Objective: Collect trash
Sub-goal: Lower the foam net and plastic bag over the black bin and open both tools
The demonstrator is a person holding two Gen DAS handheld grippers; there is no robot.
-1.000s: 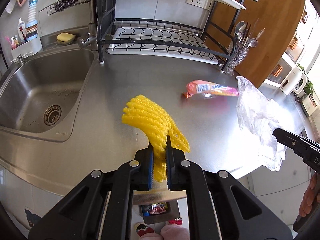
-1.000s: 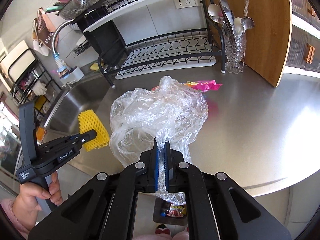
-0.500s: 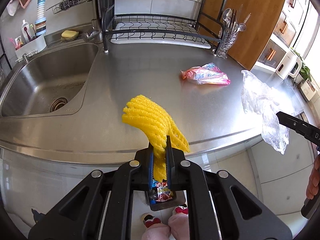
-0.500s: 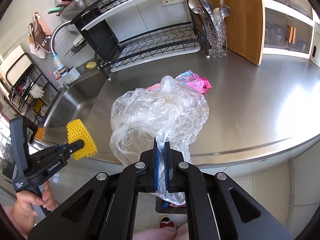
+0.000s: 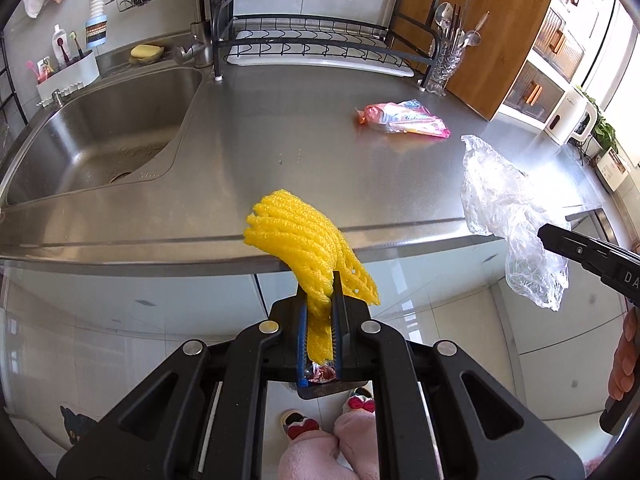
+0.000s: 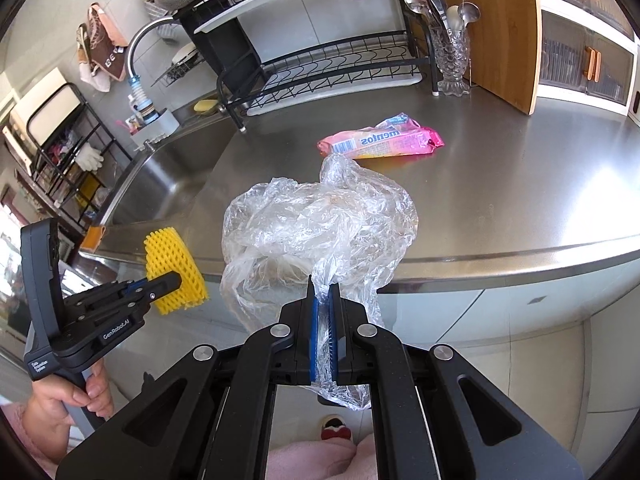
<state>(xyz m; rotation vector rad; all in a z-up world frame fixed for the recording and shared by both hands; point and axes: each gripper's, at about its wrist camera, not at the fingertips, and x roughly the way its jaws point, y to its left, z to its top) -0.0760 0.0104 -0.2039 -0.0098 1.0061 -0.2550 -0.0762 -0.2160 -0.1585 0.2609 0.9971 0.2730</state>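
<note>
My left gripper (image 5: 320, 280) is shut on a yellow foam fruit net (image 5: 298, 236), held in the air at the front edge of the steel counter (image 5: 280, 148). The same net (image 6: 170, 260) and left gripper (image 6: 176, 280) show at the left of the right wrist view. My right gripper (image 6: 324, 284) is shut on a crumpled clear plastic bag (image 6: 320, 224), which hangs beyond the counter's edge; that bag (image 5: 508, 208) appears at the right of the left wrist view. A pink candy wrapper (image 6: 384, 140) lies flat on the counter, apart from both grippers. Below the left jaws a small dark bin (image 5: 324, 384) holds colourful trash.
A sink (image 5: 100, 132) lies at the left, a black dish rack (image 5: 320, 44) at the back and a glass cutlery holder (image 5: 448, 64) beside a wooden panel (image 5: 492, 20). A person's slippered feet (image 5: 304, 428) stand on the tiled floor below.
Both grippers have drawn back from over the counter to past its front edge, carrying the net and the bag. The bin and floor now show beneath them.
</note>
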